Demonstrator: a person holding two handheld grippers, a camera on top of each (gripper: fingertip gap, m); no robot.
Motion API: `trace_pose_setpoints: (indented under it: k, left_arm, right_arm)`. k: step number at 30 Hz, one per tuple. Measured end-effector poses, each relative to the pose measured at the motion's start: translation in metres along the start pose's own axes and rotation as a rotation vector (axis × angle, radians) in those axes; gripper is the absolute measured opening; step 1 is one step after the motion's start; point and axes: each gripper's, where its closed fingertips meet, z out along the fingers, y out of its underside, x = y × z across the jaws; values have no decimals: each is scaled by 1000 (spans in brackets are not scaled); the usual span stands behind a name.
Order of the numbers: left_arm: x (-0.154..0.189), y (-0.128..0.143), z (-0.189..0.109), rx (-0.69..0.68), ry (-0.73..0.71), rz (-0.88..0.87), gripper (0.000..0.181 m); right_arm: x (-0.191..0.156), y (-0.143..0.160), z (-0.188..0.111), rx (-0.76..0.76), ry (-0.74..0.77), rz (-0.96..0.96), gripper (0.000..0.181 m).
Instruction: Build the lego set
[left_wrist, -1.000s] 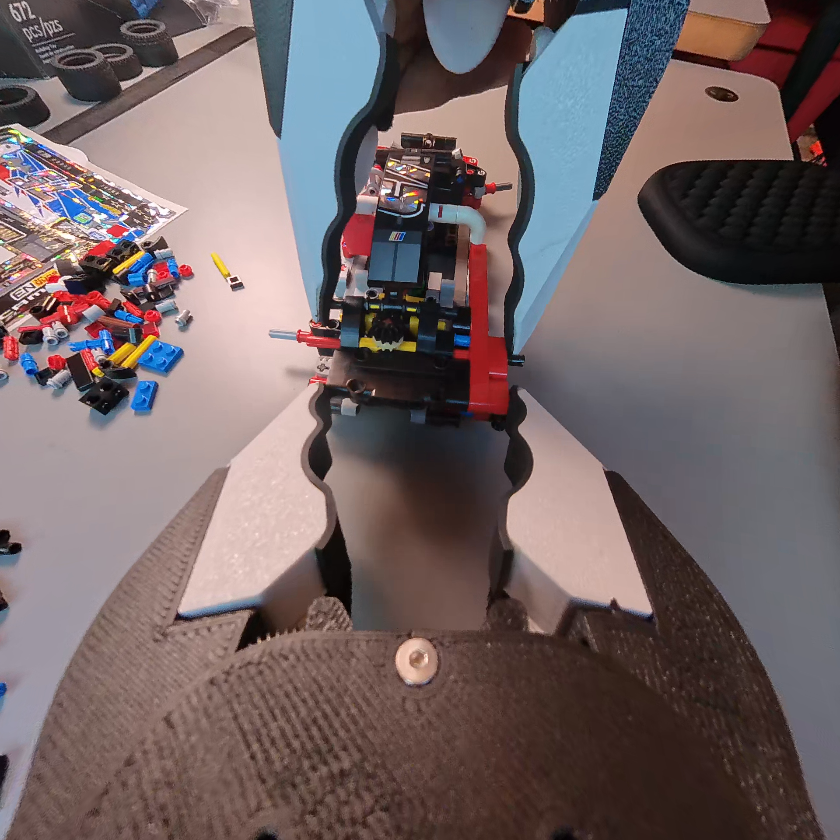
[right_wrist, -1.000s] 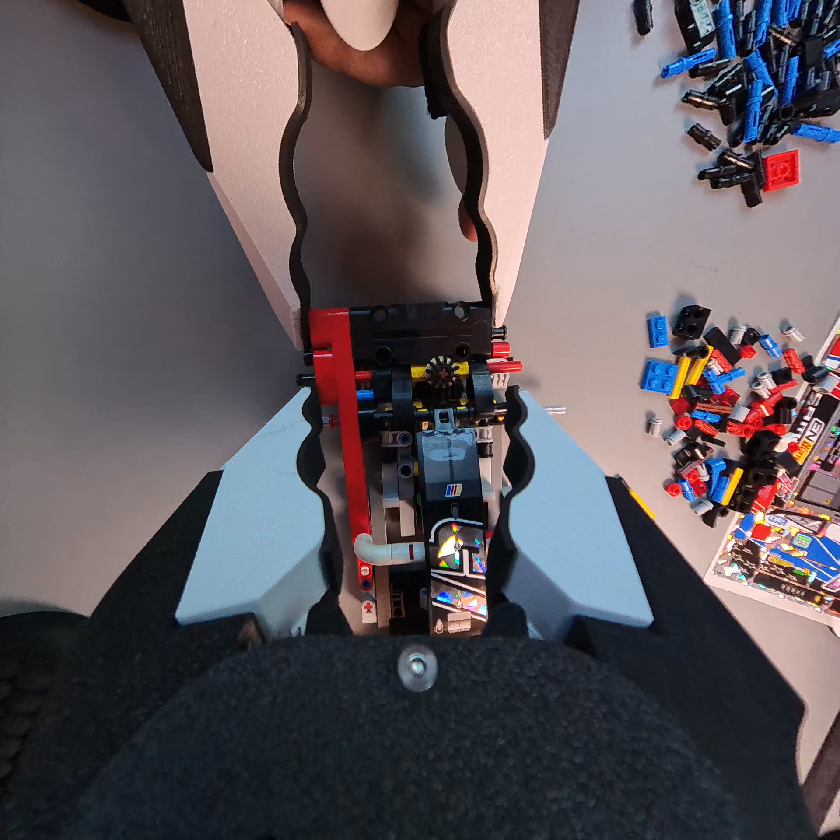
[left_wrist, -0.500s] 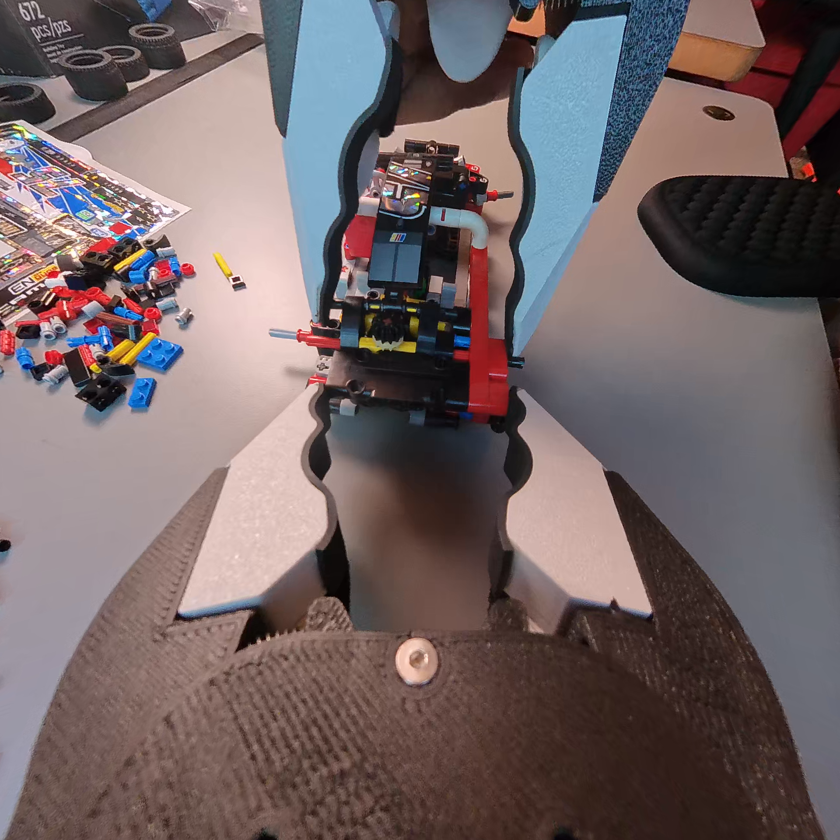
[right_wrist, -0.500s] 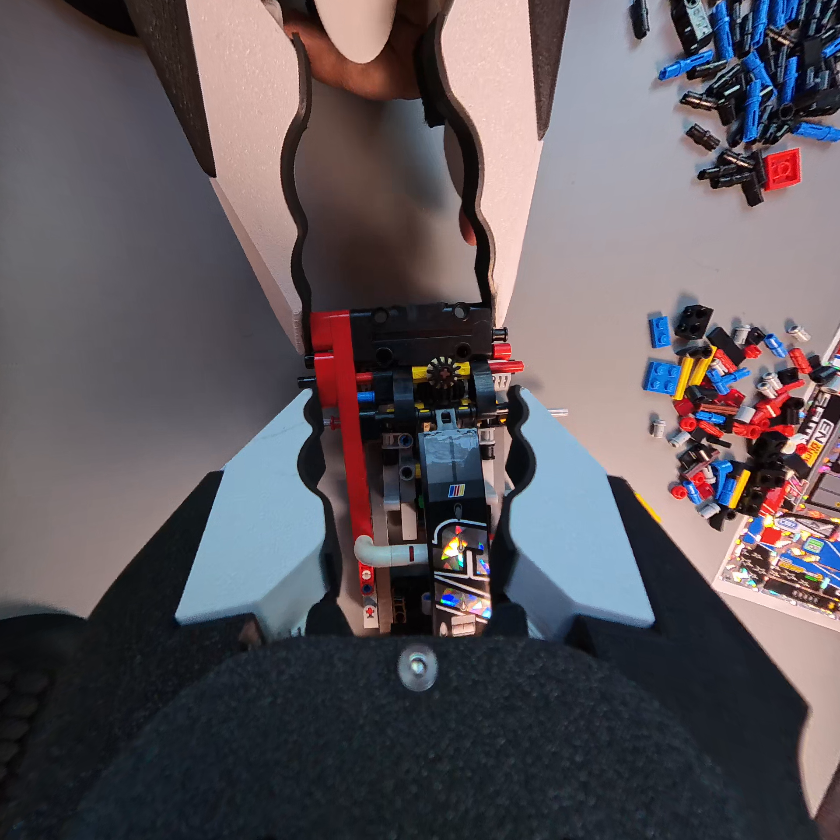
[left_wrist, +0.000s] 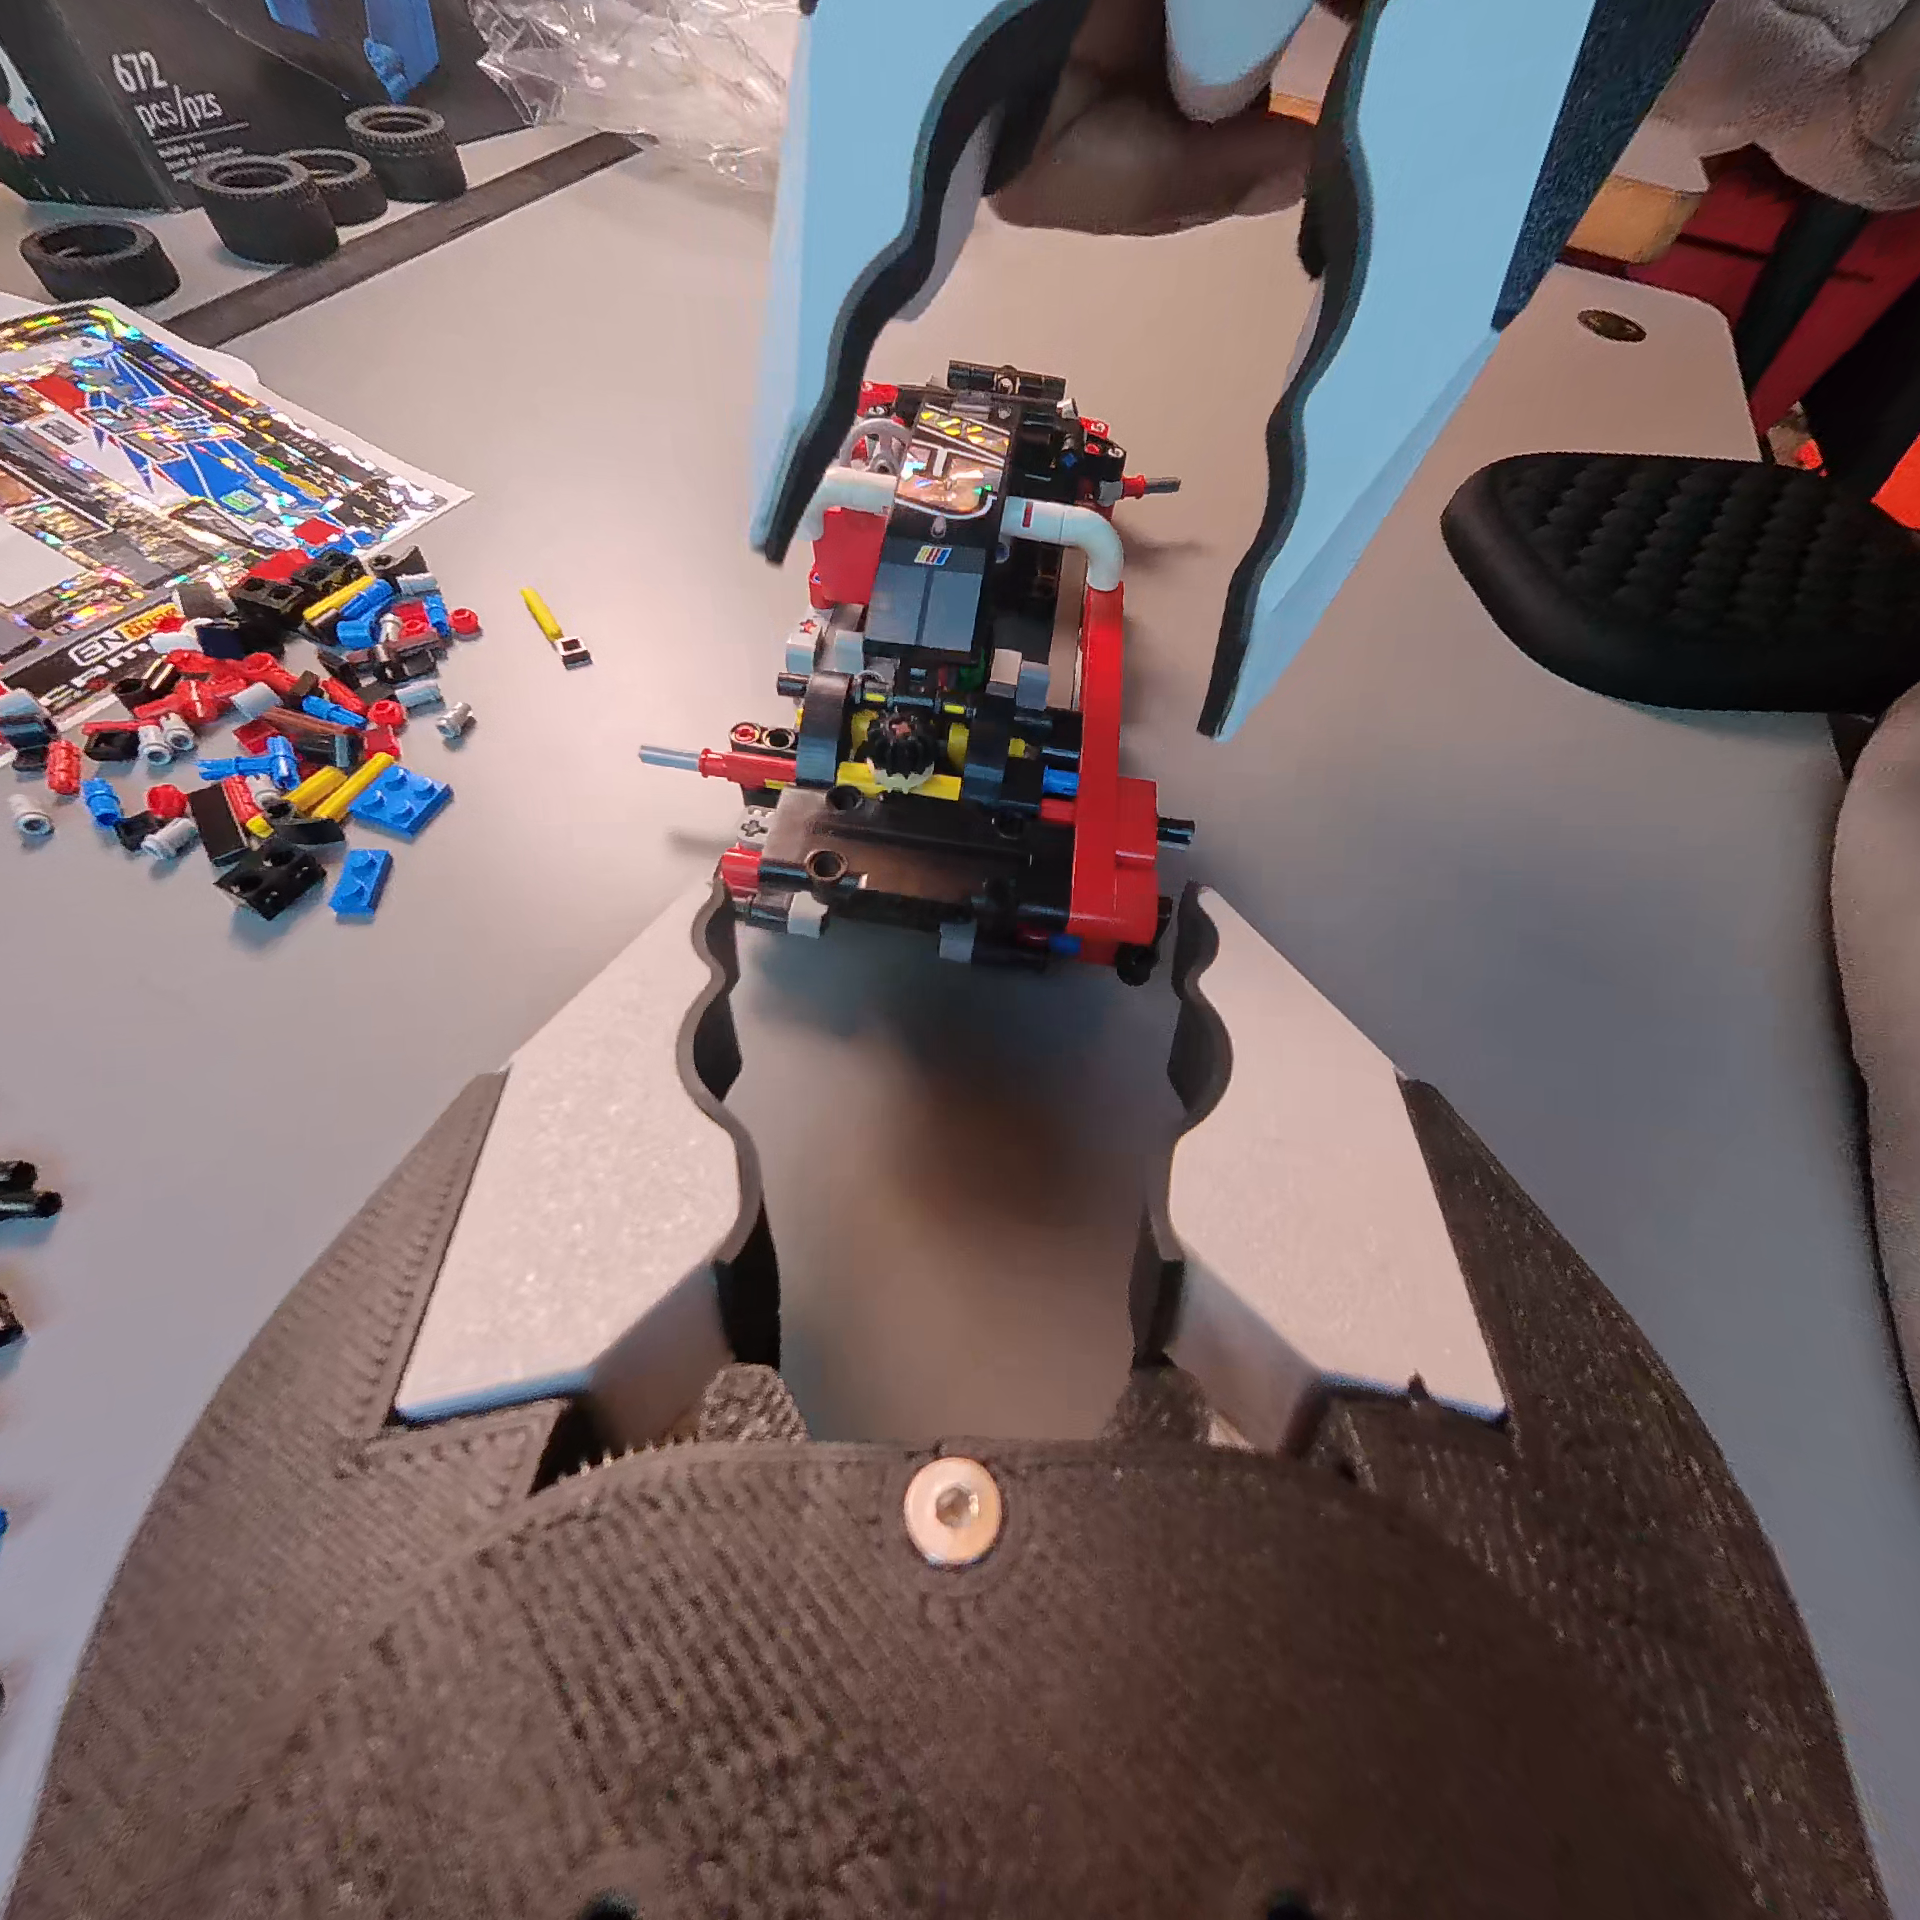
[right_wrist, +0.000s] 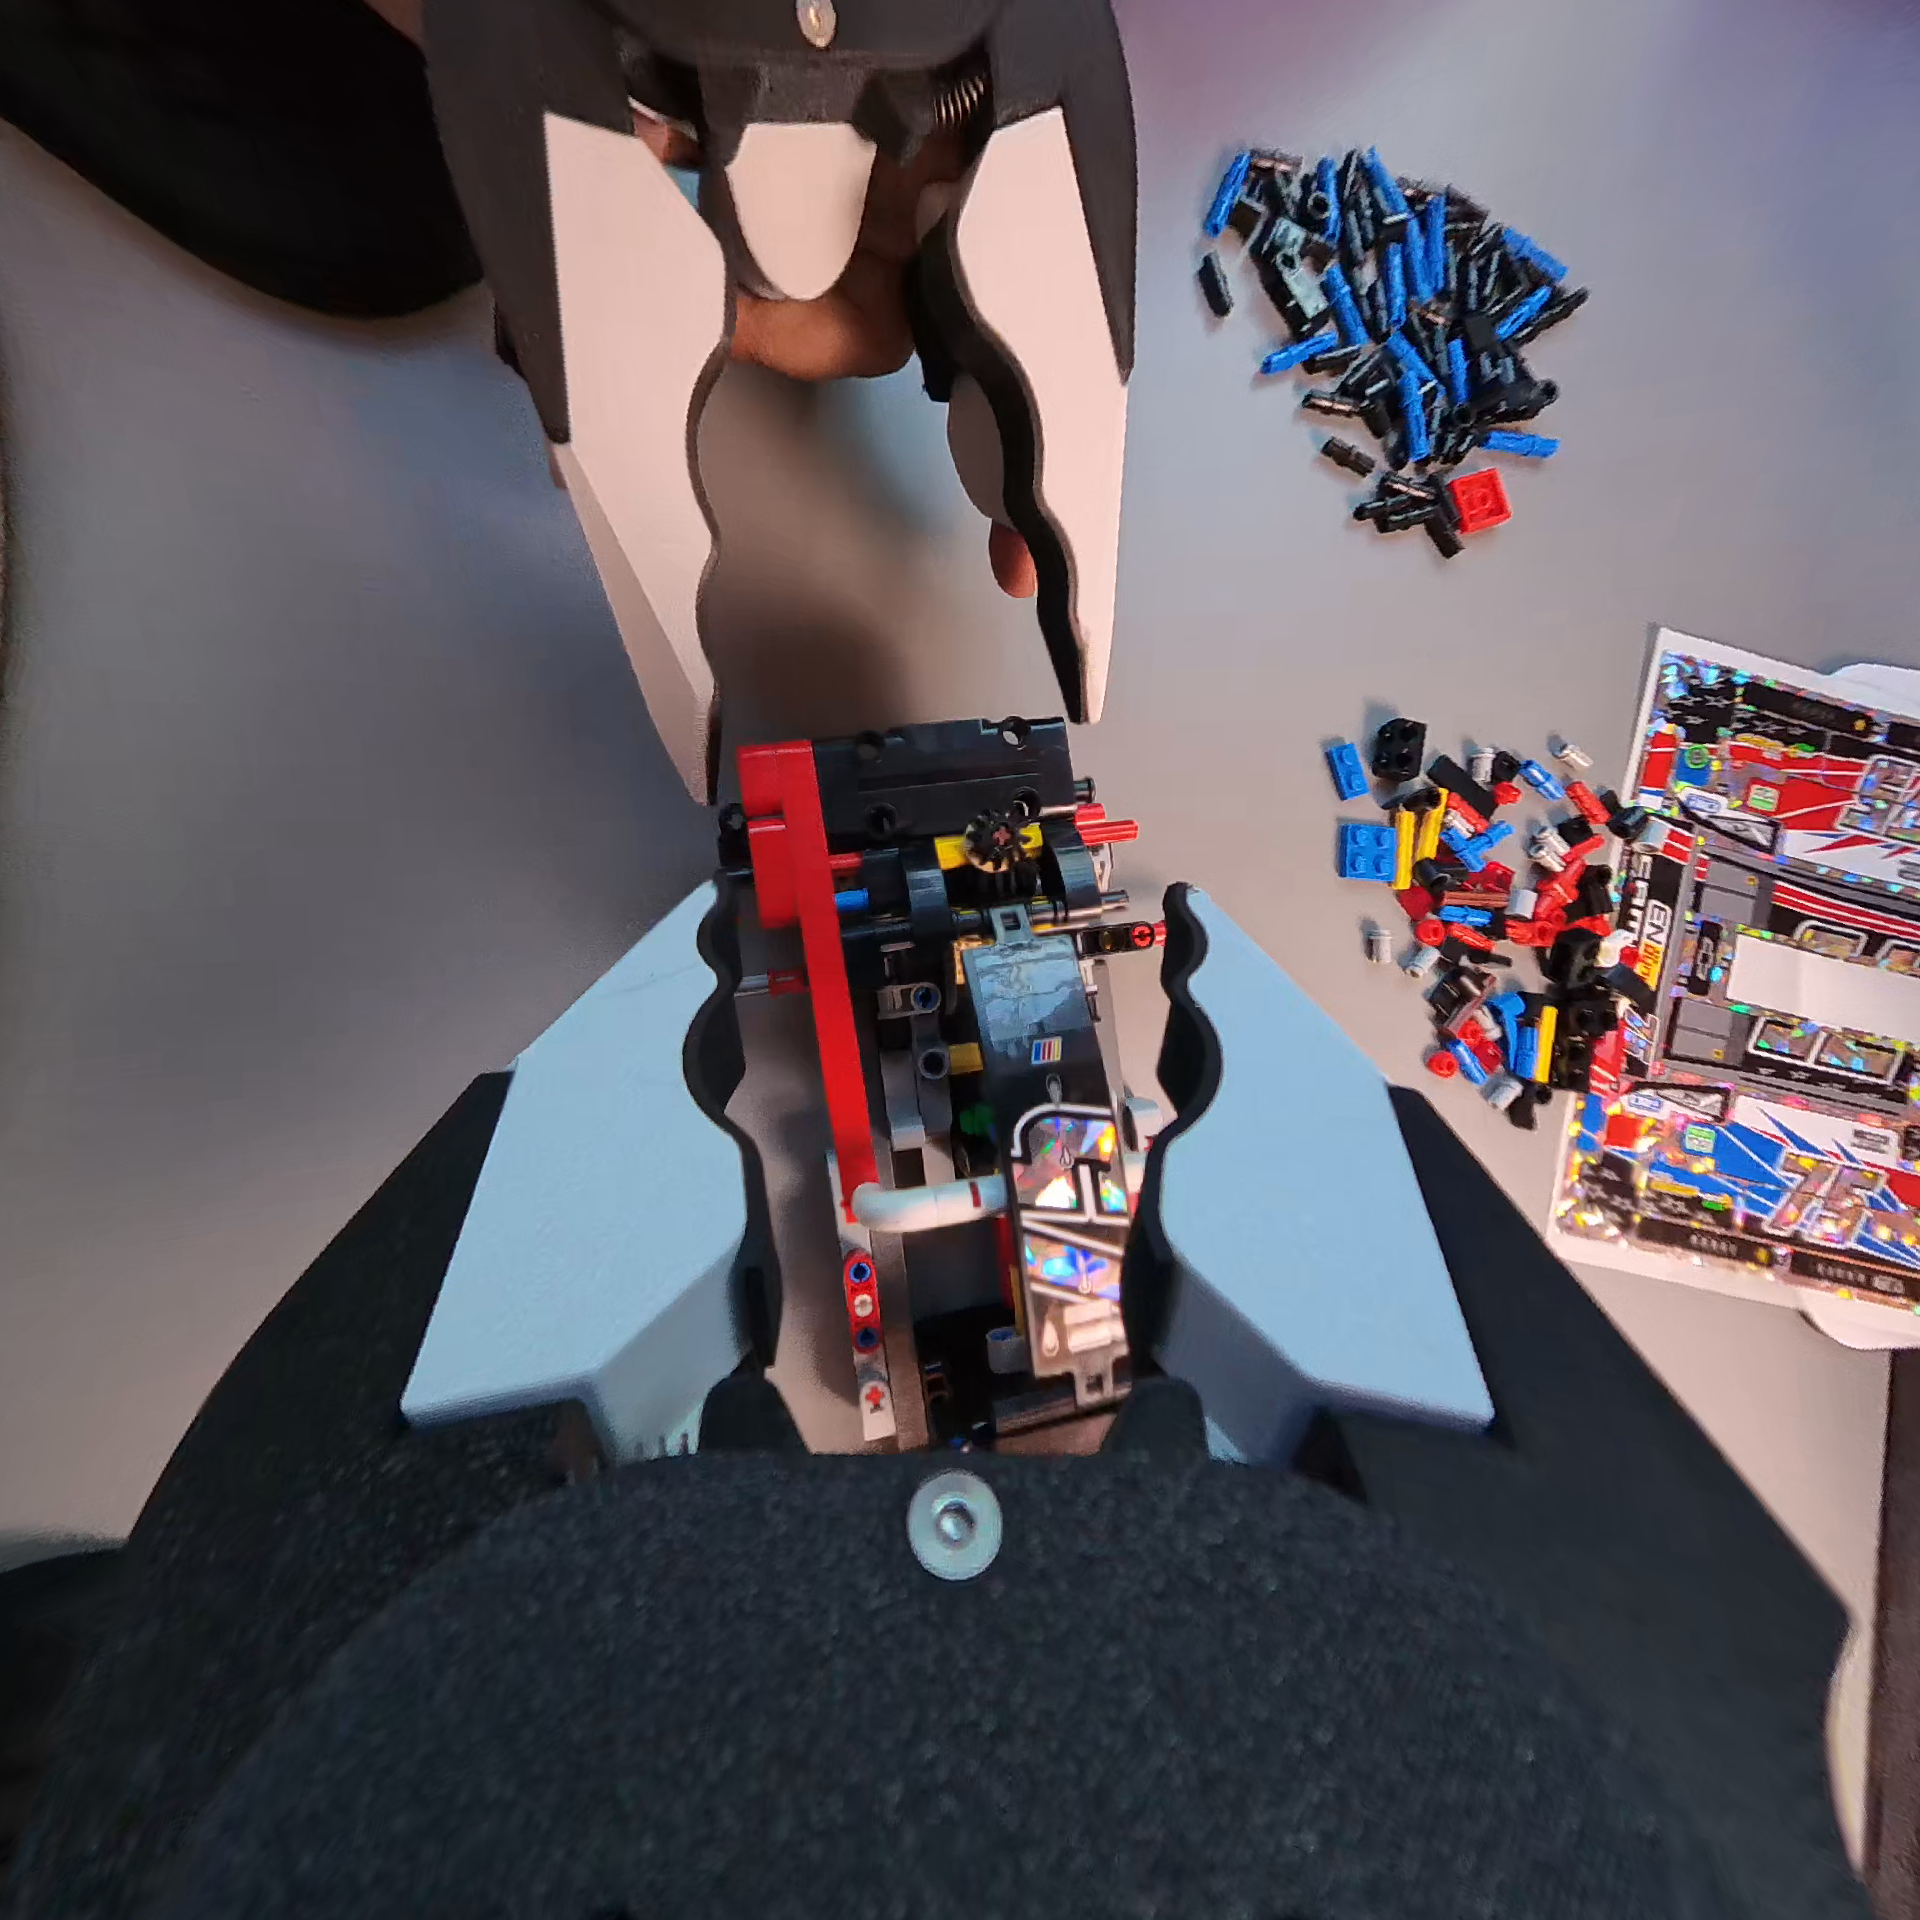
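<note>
My left gripper (left_wrist: 951, 914) sits at the near end of the lego car (left_wrist: 961, 686), with its fingers spread wide. The tips are right beside the car's end corners, but I cannot tell if they touch or press it. My right gripper (right_wrist: 951, 914) faces it from the far end. Its fingers are spread wide too, one on each side of the car, with clear gaps, so it holds nothing.

The lego car sits flat on the grey table (left_wrist: 582, 436), in the middle between both grippers. It is black and red with a yellow bar and a small black gear. A long red beam runs down one side, and a shiny sticker covers the top near my right gripper.

In the left view, a pile of small bricks (left_wrist: 260, 727) in red, blue, yellow and black lies at 9 o'clock. A shiny sticker sheet (left_wrist: 177, 447) lies at 10 o'clock, just past the pile. A few black tires (left_wrist: 270, 192) stand at 11 o'clock, near a dark box (left_wrist: 125, 94). A small yellow peg (left_wrist: 545, 618) lies alone between the pile and the car.

In the right view, a heap of blue and black pins (right_wrist: 1392, 322) lies at 1 o'clock, with a red square brick (right_wrist: 1477, 501) at its edge.
</note>
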Motion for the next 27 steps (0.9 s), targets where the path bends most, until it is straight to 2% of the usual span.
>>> trace_pose_setpoints:
  k: [14, 18, 23, 27]
  left_arm:
    - [-6, 4, 8, -49, 64, -64, 97]
    - [-6, 2, 14, -56, 68, -53, 99]
    - [-4, 2, 14, -58, 87, -79, 91]
    - [-6, 6, 14, -90, 129, -83, 101]
  right_arm:
    - [-23, 24, -37, 229, 300, 174, 71]
    - [-22, 25, -39, 264, 321, 193, 71]
    - [-17, 21, -32, 260, 304, 149, 70]
    - [-7, 19, -24, 198, 275, 77, 73]
